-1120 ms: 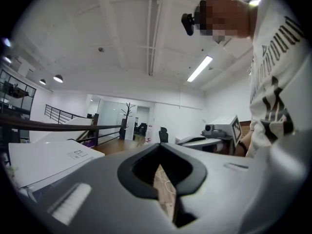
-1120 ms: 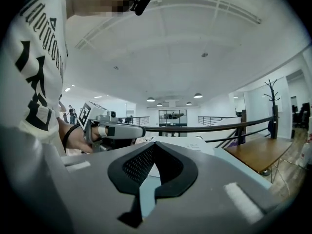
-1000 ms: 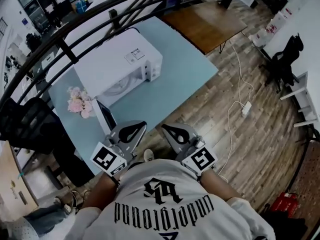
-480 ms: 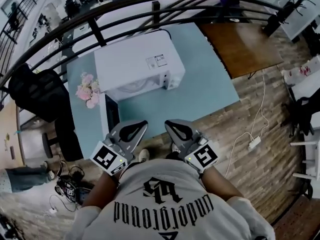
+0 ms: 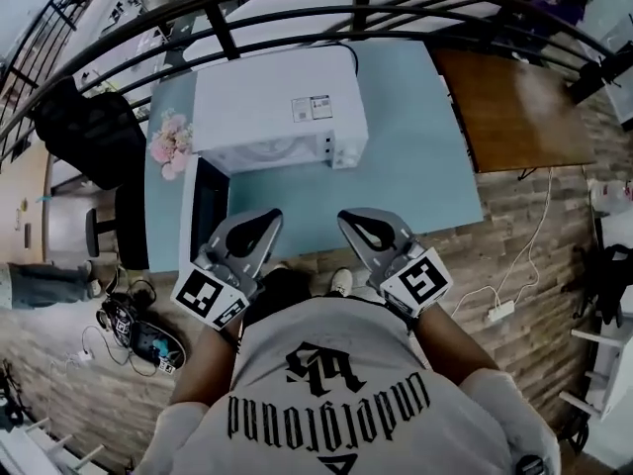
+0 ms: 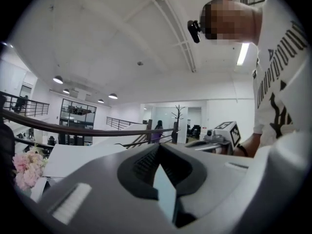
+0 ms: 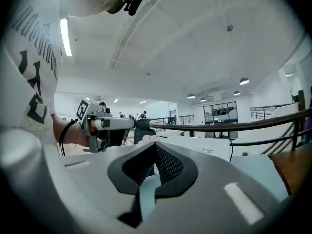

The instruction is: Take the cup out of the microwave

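Note:
A white microwave [image 5: 277, 107] stands on the light blue table [image 5: 415, 166], straight ahead of me. Its door [image 5: 203, 211] hangs open at the left, swung toward me. The inside is hidden from above, and no cup shows in any view. My left gripper [image 5: 265, 218] and right gripper [image 5: 350, 218] are held side by side close to my chest, over the table's near edge. Both point at the microwave and both are shut with nothing between the jaws. The right gripper view shows the microwave [image 7: 195, 147] ahead past the shut tips [image 7: 155, 144].
Pink flowers [image 5: 170, 142] sit on the table left of the microwave. A black railing [image 5: 297, 13] runs behind the table. A wooden desk [image 5: 514, 107] stands at the right, a black chair [image 5: 89, 127] at the left. Shoes and cables [image 5: 138, 330] lie on the floor.
I have turned toward the table, so the microwave has swung from the upper left to straight ahead. Both grippers moved along with me and stayed shut.

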`<state>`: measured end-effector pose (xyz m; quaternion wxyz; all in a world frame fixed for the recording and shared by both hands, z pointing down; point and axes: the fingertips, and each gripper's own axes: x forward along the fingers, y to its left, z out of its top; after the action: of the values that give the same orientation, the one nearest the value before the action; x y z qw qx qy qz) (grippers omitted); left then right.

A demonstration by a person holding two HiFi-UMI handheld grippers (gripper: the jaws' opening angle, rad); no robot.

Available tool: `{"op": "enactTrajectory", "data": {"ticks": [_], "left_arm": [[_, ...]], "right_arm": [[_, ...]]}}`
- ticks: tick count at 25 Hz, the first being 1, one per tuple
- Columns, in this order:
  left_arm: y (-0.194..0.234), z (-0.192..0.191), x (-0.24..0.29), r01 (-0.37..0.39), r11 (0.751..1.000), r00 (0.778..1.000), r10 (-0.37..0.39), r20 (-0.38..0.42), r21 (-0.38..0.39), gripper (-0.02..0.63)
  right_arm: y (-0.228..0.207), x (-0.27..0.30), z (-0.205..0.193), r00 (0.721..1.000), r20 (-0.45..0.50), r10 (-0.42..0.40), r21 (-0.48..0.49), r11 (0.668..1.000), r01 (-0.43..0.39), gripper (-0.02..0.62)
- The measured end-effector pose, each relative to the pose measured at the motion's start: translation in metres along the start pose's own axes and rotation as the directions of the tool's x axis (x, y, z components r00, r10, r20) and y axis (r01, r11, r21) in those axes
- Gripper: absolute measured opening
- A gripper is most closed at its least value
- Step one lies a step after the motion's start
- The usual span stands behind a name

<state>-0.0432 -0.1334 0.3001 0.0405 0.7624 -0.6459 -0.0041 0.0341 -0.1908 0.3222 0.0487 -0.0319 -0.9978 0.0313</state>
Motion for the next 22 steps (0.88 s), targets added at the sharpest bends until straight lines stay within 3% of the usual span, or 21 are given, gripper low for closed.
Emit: {"op": "enactTrajectory", "data": {"ticks": [6,16,22], "left_arm": [[0.015,-0.013,0.007,-0.084,0.995,0.996,0.085,-0.017,0.054,0.051],[0.071,-0.070,0.000,-0.211,0.978,0.977,0.210,-0.044,-0.001,0.051],[0.102,-0.116,0.013,-0.233,0.971,0.967,0.225,-0.123,-0.052,0.051]], "right_arm": [[-0.024,0.021,-0.010,0.999,-0.001,0.049,-0.016,0.999,-0.049,0.002],[-0.044,0.076,-0.059,0.991,-0.073,0.114,-0.016,0.993,-0.115,0.003],[-0.051,0.126,-0.103,0.985,-0.100,0.141,0.019,0.990,-0.139,0.018]]}}
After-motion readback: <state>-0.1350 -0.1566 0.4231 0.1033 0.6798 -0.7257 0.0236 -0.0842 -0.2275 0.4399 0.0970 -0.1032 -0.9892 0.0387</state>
